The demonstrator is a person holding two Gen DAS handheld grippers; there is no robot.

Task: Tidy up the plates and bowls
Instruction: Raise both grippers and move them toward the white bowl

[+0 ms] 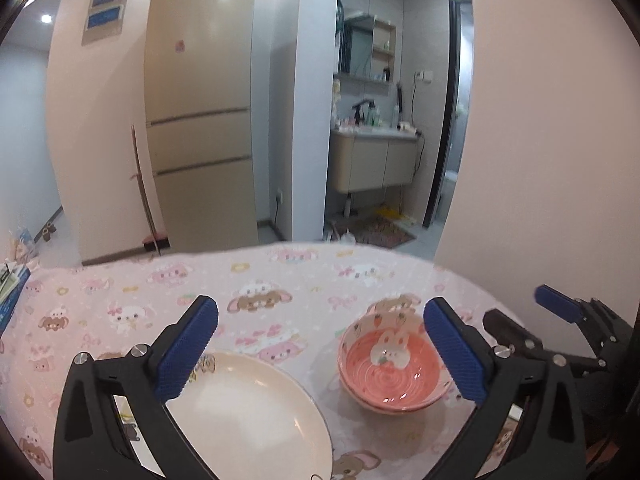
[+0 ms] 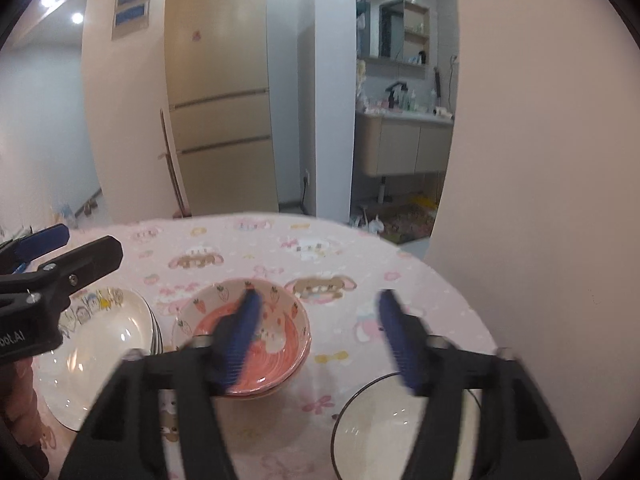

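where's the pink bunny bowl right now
In the left wrist view the pink bunny bowl sits right of the white plate on the cartoon tablecloth, nested on another bowl.

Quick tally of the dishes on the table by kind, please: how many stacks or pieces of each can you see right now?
Pink bowls: 2, nested in one stack.
White plates, left stack: at least 2 by the rims; exact count unclear.
Black-rimmed white plate: 1, alone.
Total: at least 5 dishes.

A home: a fridge [image 1: 202, 120], a bathroom vanity [image 1: 376, 158], and a cartoon-print tablecloth [image 1: 280, 280].
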